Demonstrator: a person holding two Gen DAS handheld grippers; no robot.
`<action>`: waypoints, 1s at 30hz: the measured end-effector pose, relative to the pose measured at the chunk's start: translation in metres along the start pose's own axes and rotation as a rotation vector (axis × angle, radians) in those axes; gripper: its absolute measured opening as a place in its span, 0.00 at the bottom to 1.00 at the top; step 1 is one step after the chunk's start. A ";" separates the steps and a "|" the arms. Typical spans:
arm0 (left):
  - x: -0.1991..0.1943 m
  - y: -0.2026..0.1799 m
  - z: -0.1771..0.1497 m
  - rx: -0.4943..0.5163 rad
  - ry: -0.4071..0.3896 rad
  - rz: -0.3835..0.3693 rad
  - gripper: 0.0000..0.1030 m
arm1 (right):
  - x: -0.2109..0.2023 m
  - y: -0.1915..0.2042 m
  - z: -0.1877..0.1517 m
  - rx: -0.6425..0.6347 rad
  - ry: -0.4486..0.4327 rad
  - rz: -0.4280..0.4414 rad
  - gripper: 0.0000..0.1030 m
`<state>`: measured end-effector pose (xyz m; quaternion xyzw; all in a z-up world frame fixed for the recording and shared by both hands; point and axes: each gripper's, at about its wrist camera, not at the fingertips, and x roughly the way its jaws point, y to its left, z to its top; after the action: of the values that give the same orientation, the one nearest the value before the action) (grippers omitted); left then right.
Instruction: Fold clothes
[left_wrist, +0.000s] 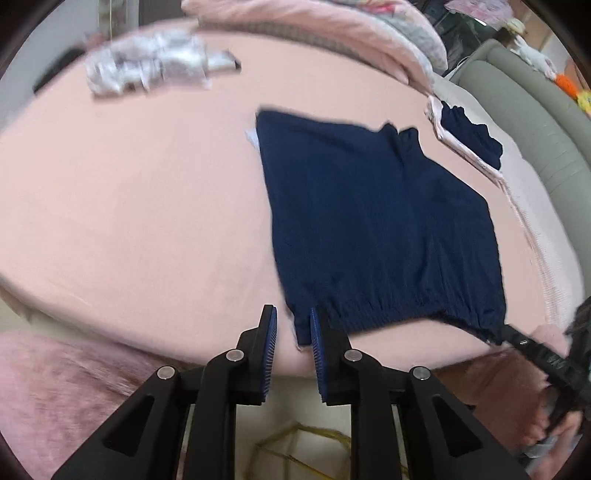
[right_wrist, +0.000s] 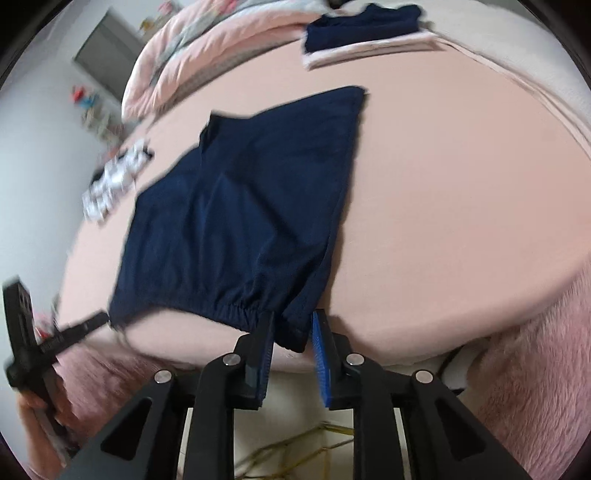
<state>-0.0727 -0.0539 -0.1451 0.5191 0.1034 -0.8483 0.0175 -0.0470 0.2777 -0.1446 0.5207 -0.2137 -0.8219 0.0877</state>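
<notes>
Navy blue shorts (left_wrist: 376, 229) lie spread on the pink bed (left_wrist: 129, 206), elastic waistband toward me; they also show in the right wrist view (right_wrist: 240, 221). My left gripper (left_wrist: 293, 325) stands part open around the waistband's left corner, cloth between its blue pads. My right gripper (right_wrist: 291, 328) stands part open around the waistband's right corner, the cloth hanging between its pads. Each gripper shows in the other's view, at the opposite waistband corner: the right gripper in the left wrist view (left_wrist: 517, 338) and the left gripper in the right wrist view (right_wrist: 92, 321).
A folded navy garment (right_wrist: 364, 27) lies on a folded pink cloth (right_wrist: 373, 51) at the far side. A crumpled white and grey patterned cloth (left_wrist: 147, 66) lies at the far left. Heaped pink bedding (left_wrist: 332, 33) lies behind. A pink fuzzy blanket (right_wrist: 535, 369) hangs over the near bed edge.
</notes>
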 end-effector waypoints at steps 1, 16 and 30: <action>-0.005 -0.003 0.003 0.018 -0.011 0.012 0.16 | -0.005 -0.004 0.001 0.032 -0.013 0.010 0.19; 0.032 -0.022 0.012 0.087 0.083 -0.137 0.16 | 0.019 -0.002 0.018 0.037 0.075 0.103 0.07; 0.012 0.023 0.008 -0.041 0.055 -0.232 0.16 | 0.054 0.167 0.086 -0.405 0.095 0.150 0.07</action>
<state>-0.0824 -0.0776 -0.1557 0.5262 0.1808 -0.8277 -0.0731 -0.1607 0.1307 -0.0836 0.5133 -0.0779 -0.8138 0.2612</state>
